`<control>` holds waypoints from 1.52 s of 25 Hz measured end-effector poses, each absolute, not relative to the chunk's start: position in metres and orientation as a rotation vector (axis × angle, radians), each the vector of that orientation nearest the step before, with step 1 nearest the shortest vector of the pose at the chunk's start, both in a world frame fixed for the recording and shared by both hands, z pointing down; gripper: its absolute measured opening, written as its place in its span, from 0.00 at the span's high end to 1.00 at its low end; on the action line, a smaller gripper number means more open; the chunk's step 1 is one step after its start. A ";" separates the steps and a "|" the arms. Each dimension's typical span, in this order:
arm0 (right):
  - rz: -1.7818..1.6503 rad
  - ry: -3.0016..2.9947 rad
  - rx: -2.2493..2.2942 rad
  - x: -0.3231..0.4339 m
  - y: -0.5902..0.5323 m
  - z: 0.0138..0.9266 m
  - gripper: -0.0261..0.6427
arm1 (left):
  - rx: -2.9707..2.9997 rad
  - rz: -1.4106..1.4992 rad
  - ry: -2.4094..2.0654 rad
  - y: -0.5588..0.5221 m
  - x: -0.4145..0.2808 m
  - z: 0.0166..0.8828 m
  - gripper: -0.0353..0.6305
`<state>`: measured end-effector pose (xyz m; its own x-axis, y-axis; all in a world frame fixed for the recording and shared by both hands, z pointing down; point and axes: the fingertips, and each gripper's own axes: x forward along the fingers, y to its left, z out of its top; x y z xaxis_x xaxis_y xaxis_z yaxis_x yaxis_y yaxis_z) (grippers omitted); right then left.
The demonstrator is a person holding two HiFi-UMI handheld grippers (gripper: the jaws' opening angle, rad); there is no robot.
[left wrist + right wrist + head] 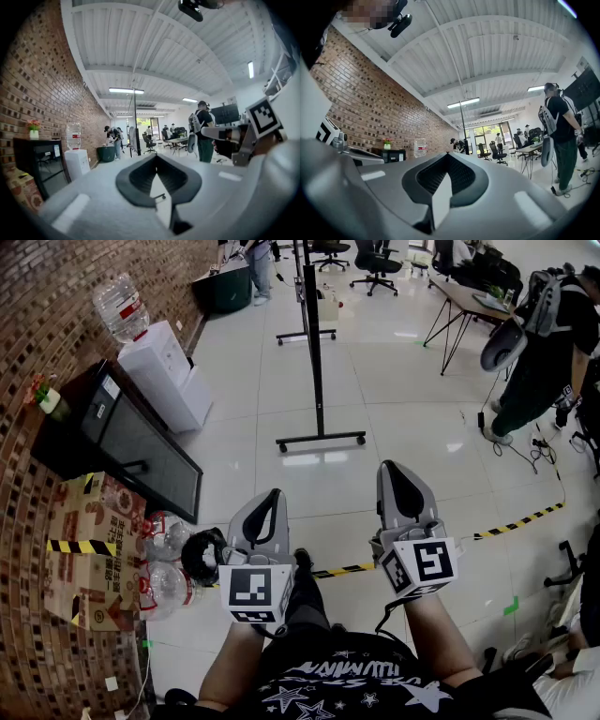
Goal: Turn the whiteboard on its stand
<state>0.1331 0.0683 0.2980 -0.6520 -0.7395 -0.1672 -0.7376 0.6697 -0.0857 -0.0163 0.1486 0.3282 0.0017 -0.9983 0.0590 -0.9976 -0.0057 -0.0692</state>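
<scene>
The whiteboard (307, 277) stands edge-on to me on a black wheeled stand (319, 439), a couple of metres ahead on the tiled floor. It shows as a thin dark pole (135, 122) in the left gripper view and again as a pole (464, 126) in the right gripper view. My left gripper (273, 497) and right gripper (397, 470) are held close to my body, side by side, well short of the stand. Both point toward it, shut, with nothing between the jaws.
A black cabinet (141, 442) and a water dispenser (159, 371) line the brick wall at left, with cardboard boxes (89, 549) and empty water bottles (164, 563) nearer me. Yellow-black floor tape (520, 519) runs to the right. A person (553, 343) stands at right near desks.
</scene>
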 end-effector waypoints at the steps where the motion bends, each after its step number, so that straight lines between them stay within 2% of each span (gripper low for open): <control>1: -0.022 2.697 -1.219 0.126 0.057 0.302 0.95 | -2.236 -0.137 2.207 0.135 -0.024 0.332 0.94; 11: -0.009 2.648 -1.354 0.048 -0.073 0.294 0.95 | -2.334 -0.120 2.088 -0.008 -0.106 0.322 0.94; 19: -0.022 2.642 -1.393 -0.022 -0.144 0.293 0.95 | -2.378 -0.106 2.073 -0.078 -0.168 0.322 0.94; 32: -0.070 2.695 -1.443 -0.075 -0.238 0.326 0.94 | -2.375 -0.111 2.121 -0.156 -0.206 0.339 0.94; 34: -0.087 2.686 -1.443 -0.083 -0.261 0.329 0.92 | -2.355 -0.118 2.135 -0.175 -0.214 0.335 0.94; 38: -0.130 2.723 -1.411 -0.105 -0.308 0.338 0.80 | -2.334 -0.157 2.158 -0.218 -0.224 0.332 0.94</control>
